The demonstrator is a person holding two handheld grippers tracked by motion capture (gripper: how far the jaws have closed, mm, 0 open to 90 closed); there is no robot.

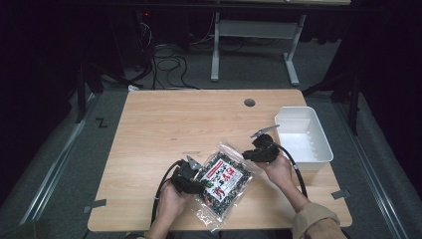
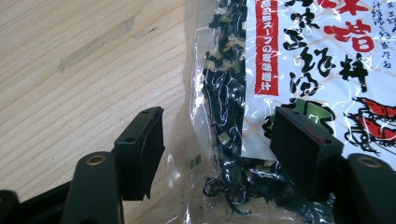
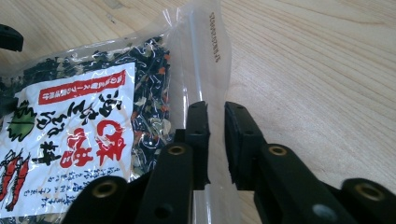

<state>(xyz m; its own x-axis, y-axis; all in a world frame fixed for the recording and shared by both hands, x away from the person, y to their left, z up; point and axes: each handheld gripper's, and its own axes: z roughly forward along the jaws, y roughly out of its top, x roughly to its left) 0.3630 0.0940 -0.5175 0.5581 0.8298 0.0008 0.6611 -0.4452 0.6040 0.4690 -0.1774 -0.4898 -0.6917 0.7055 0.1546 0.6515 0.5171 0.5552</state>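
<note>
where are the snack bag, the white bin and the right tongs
snack bag (image 1: 226, 180), high view, on its printed label
white bin (image 1: 320, 140), high view, on its right wall
right tongs (image 3: 216, 140), right gripper view, midway between the tips, at the bag's clear edge

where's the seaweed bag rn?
High view: the seaweed bag lies on the table's near edge, right of centre, between the left gripper and right gripper, left of the white bin.
</note>
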